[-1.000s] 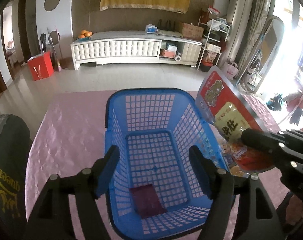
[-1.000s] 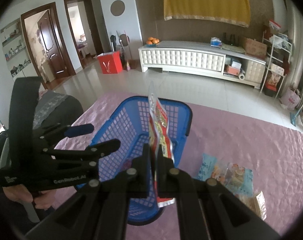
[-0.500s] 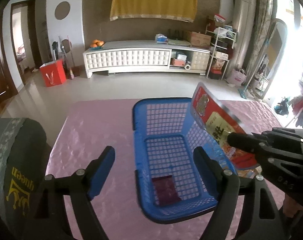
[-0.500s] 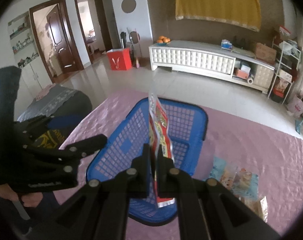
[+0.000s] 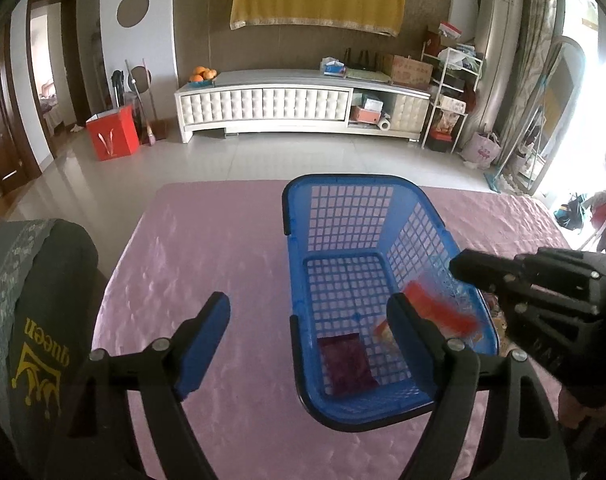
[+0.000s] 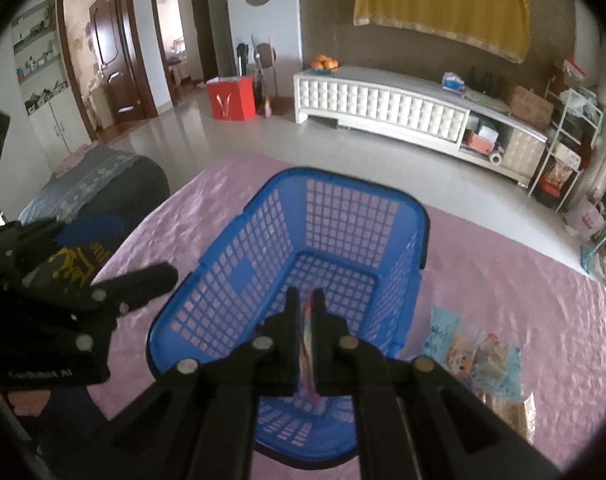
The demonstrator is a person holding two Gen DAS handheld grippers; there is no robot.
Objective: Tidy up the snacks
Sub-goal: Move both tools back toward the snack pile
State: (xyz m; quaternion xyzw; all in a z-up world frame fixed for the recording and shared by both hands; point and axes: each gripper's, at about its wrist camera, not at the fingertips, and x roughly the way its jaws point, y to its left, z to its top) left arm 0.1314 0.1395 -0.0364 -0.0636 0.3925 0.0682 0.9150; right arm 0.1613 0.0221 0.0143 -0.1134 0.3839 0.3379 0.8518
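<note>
Change: red foil snack packet (image 5: pixel 443 312) is lowered from above the rim into the blue plastic lattice basket (image 5: pixel 339 216).
Right gripper (image 6: pixel 306 320): clenched on the packet.
Left gripper (image 5: pixel 307 320): released, nothing held.
Risk: packet may snag the basket wall if tilted.
Beyond: loose snack packets (image 6: pixel 479 360) are left on the pink tablecloth (image 5: pixel 207 248).

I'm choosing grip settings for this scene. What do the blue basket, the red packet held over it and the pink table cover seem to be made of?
Blue basket: looks like rigid moulded plastic, semi-glossy, with a grid of square holes.
Red packet: probably thin glossy plastic film; it is blurred, pinched edge-on in the right gripper.
Pink table cover: seems a satiny quilted fabric or sheet, from its sheen and dimpled pattern.
</note>
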